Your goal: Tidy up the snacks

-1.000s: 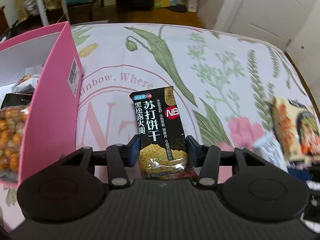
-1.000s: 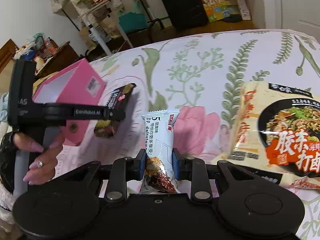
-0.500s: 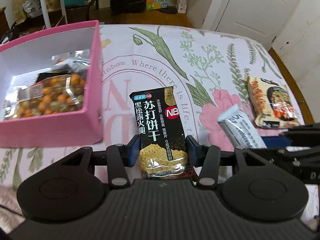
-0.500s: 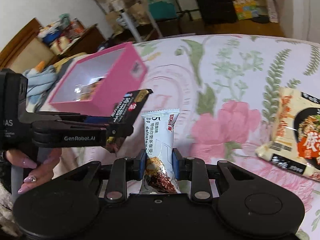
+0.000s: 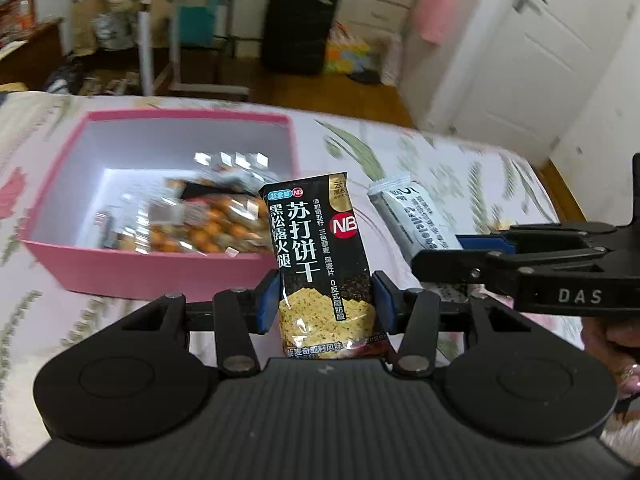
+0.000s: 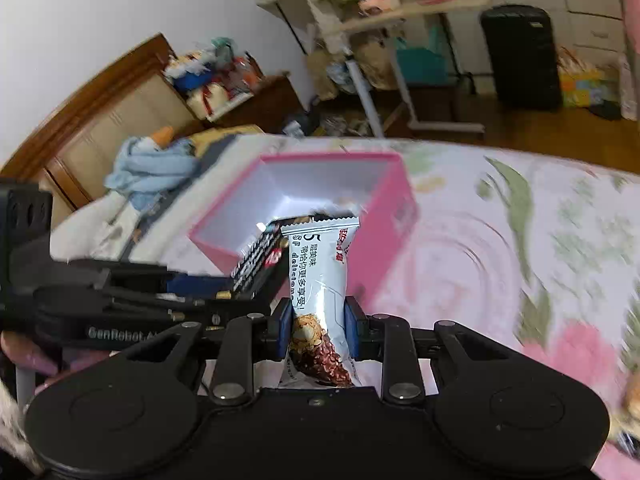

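Note:
My left gripper (image 5: 326,300) is shut on a black soda-cracker packet (image 5: 316,256) and holds it upright, just in front of the pink box (image 5: 132,268). The box holds several snack packs, among them a bag of orange snacks (image 5: 200,232). My right gripper (image 6: 318,322) is shut on a white snack bar packet (image 6: 320,280) and holds it above the bed, near the right side of the pink box (image 6: 384,248). In the left wrist view the white packet (image 5: 416,216) and the right gripper (image 5: 472,252) hang to the right. In the right wrist view the black packet (image 6: 260,260) shows at the left.
A floral bedspread (image 5: 460,168) covers the bed under both grippers. Beyond the bed stand a black suitcase (image 5: 298,28), a white-legged table (image 5: 160,44) and a white door (image 5: 532,52). A wooden headboard (image 6: 92,120) and a blue cloth (image 6: 148,168) lie at the left.
Both grippers have risen and swung left toward the pink box, each with its packet. The box now sits straight ahead and its inside shows. The noodle pack has left both views.

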{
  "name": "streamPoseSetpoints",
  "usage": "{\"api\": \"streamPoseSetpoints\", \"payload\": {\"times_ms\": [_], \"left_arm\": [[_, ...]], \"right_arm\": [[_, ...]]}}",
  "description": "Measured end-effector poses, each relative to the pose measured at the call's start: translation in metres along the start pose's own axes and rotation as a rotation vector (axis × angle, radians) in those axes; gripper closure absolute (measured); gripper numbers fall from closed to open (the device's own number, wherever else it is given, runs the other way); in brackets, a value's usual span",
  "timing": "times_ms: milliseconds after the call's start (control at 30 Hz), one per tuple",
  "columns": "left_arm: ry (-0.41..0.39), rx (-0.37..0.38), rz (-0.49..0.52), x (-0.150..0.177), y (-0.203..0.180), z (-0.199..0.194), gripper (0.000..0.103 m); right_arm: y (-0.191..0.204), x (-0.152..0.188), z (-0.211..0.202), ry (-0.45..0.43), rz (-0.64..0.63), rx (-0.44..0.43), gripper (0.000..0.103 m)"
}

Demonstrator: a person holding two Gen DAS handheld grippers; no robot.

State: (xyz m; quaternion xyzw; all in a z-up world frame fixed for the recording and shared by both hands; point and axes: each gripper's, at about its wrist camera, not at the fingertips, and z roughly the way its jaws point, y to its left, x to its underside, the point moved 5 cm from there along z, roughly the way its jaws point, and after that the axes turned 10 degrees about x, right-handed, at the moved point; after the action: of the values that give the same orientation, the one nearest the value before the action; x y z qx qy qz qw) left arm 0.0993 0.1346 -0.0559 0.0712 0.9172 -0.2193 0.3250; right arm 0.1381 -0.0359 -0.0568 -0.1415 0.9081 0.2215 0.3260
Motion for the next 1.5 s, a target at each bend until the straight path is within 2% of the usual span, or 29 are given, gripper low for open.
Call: {"api": "streamPoseSetpoints", "payload": {"times_ms": [100, 267, 400, 533, 800, 867, 900, 933, 1000, 1033, 1300, 1500], "left_arm": [[-0.038, -0.052, -0.019, -0.016, 0.024, -0.012, 0.056], [-0.062, -0.114, -0.028, -0.045, 0.067, -0.009, 0.056], [-0.059, -0.158, -0.077, -0.064, 0.103, 0.019, 0.056], [-0.045, -0.158, -0.160, -0.077, 0.134, 0.052, 0.056], [-0.029, -0.193, -0.288, -0.087, 0.170, 0.099, 0.055], [-0.025, -0.205, -0.334, -0.085, 0.177, 0.107, 0.052], [-0.029, -0.214, -0.351, -0.084, 0.179, 0.108, 0.051], [-0.030, -0.222, -0.354, -0.083, 0.181, 0.109, 0.051], [-0.036, -0.220, -0.331, -0.082, 0.179, 0.105, 0.049], [-0.045, -0.222, -0.321, -0.082, 0.178, 0.101, 0.047], [-0.052, -0.178, -0.220, -0.072, 0.145, 0.059, 0.046], [-0.030, -0.153, -0.125, -0.058, 0.103, 0.029, 0.046]], "right_arm": [[0.014, -0.021, 0.022, -0.001, -0.013, -0.004, 0.072], [0.023, -0.049, 0.072, 0.060, -0.045, 0.022, 0.072], [0.028, -0.066, 0.111, 0.108, -0.158, 0.067, 0.072], [0.033, -0.081, 0.141, 0.127, -0.285, 0.132, 0.072], [0.048, -0.085, 0.181, 0.176, -0.572, 0.131, 0.072], [0.050, -0.082, 0.186, 0.174, -0.631, 0.134, 0.071], [0.050, -0.081, 0.187, 0.157, -0.658, 0.149, 0.068], [0.051, -0.080, 0.186, 0.131, -0.674, 0.166, 0.060], [0.050, -0.079, 0.179, 0.086, -0.666, 0.171, 0.049], [0.050, -0.079, 0.173, 0.072, -0.646, 0.162, 0.049], [0.038, -0.072, 0.098, -0.032, -0.407, 0.127, 0.048], [0.015, -0.060, 0.047, -0.032, -0.186, 0.110, 0.048]]}}
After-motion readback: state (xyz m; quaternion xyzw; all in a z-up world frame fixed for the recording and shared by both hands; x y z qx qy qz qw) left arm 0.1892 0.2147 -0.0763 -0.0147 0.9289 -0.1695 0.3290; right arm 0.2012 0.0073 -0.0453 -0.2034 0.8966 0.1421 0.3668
